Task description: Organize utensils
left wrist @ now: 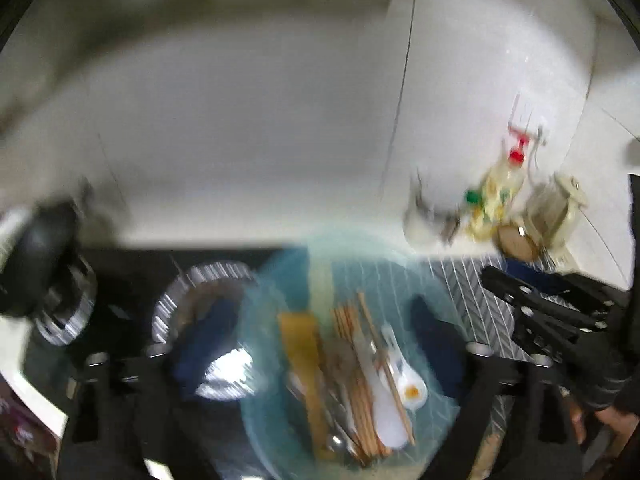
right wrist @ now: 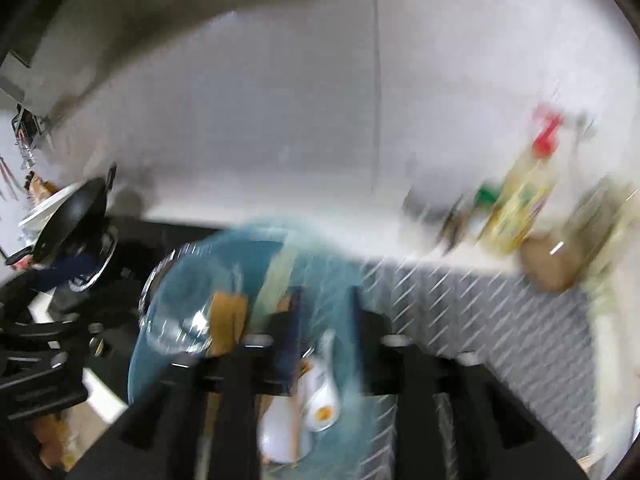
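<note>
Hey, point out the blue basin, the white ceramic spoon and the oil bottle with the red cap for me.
blue basin [left wrist: 444, 412], left wrist view, inner right wall.
white ceramic spoon [left wrist: 412, 390], left wrist view, its bowl.
oil bottle [left wrist: 502, 188], left wrist view, middle of its yellow body.

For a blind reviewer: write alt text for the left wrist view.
A blurred look down at a translucent blue bowl holding wooden chopsticks, a white spoon and other utensils, with the open, empty left gripper spread to either side. Bottles stand by the white wall.
</note>
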{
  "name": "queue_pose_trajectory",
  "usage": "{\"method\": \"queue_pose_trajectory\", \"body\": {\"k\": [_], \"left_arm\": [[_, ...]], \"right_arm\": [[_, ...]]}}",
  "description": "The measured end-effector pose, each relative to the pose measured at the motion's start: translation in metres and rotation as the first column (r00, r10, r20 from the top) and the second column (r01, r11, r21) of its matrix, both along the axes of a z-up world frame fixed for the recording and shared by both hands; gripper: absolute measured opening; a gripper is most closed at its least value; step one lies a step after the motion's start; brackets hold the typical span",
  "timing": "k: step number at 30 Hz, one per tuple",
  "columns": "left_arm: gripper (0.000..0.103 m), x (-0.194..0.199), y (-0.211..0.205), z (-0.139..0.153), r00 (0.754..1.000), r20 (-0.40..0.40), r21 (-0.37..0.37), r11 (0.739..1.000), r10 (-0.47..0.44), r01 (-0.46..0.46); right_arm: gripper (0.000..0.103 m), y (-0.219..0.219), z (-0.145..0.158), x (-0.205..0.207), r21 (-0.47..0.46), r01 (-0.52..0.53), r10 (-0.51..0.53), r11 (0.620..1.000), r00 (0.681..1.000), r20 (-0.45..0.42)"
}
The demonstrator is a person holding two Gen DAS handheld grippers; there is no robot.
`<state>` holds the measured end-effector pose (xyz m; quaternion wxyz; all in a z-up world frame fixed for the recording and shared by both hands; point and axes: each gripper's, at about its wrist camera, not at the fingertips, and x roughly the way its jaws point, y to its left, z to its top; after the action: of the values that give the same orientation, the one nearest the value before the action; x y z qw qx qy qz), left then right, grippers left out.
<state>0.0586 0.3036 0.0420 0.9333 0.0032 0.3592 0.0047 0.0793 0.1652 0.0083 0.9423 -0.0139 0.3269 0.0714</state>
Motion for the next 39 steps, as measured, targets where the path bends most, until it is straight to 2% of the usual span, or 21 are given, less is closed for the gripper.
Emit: {"method": "queue_pose_trajectory", "body": {"k": [1, 2, 4, 6, 9, 11, 14, 16, 19, 24, 30, 34, 39], "left_arm": [[0.099, -0.009, -0.003, 0.012, 0.999, 0.043, 0.035, 0.999, 0.012, -0.014], [0.099, -0.018, -0.006, 0.022, 0.997, 0.073, 0.058, 0.998, 0.016, -0.02], [0.099, -0.032, -0.008, 0.027, 0.996, 0.09, 0.057, 0.998, 0.027, -0.032], [0.099, -0.041, -0.009, 0.024, 0.996, 0.075, 0.048, 0.998, 0.046, -0.05], [0.099, -0.057, -0.016, 0.002, 0.993, -0.023, 0.055, 0.992, 0.116, -0.114], [0.099, -0.069, -0.019, -0.009, 0.991, -0.062, 0.031, 0.992, 0.12, -0.119], [0.099, -0.095, -0.018, -0.031, 0.989, -0.12, -0.085, 0.992, 0.087, -0.097], [0.099, -0.109, -0.02, -0.04, 0.986, -0.144, -0.126, 0.987, 0.079, -0.098], [0.099, -0.124, -0.023, -0.049, 0.981, -0.171, -0.113, 0.987, 0.092, -0.113], [0.099, -0.133, -0.022, -0.051, 0.984, -0.167, -0.074, 0.994, 0.069, -0.082], [0.099, -0.128, -0.013, -0.049, 0.98, -0.197, -0.038, 0.999, -0.039, 0.032], [0.099, -0.128, -0.009, -0.048, 0.969, -0.207, -0.048, 0.991, -0.133, 0.126], [0.099, -0.126, -0.002, -0.049, 0.959, -0.214, -0.078, 0.981, -0.188, 0.175]], "right_arm": [[0.078, -0.004, 0.008, -0.009, 0.009, 0.007, -0.007, 1.0, 0.999, 0.033], [0.082, -0.01, 0.018, -0.022, 0.028, 0.007, -0.009, 1.0, 0.997, 0.077], [0.081, -0.018, 0.026, -0.035, 0.044, -0.02, 0.016, 0.999, 0.994, 0.105], [0.082, -0.025, 0.023, -0.05, 0.041, -0.062, 0.058, 0.997, 0.995, 0.083], [0.081, -0.034, 0.01, -0.069, 0.052, -0.114, 0.111, 0.992, 0.993, 0.045], [0.081, -0.043, -0.003, -0.084, 0.066, -0.126, 0.125, 0.99, 0.992, 0.013], [0.081, -0.052, -0.024, -0.108, 0.101, -0.143, 0.147, 0.985, 0.989, -0.031], [0.081, -0.058, -0.035, -0.118, 0.108, -0.142, 0.149, 0.984, 0.987, -0.06], [0.081, -0.064, -0.046, -0.129, 0.114, -0.111, 0.123, 0.987, 0.987, -0.101], [0.081, -0.062, -0.048, -0.143, 0.13, -0.087, 0.102, 0.988, 0.988, -0.115], [0.081, -0.04, -0.046, -0.151, 0.152, -0.037, 0.054, 0.988, 0.992, -0.111], [0.081, -0.022, -0.046, -0.156, 0.149, -0.008, 0.025, 0.989, 0.994, -0.109], [0.081, -0.014, -0.048, -0.162, 0.148, 0.033, -0.016, 0.988, 0.993, -0.114]]}}
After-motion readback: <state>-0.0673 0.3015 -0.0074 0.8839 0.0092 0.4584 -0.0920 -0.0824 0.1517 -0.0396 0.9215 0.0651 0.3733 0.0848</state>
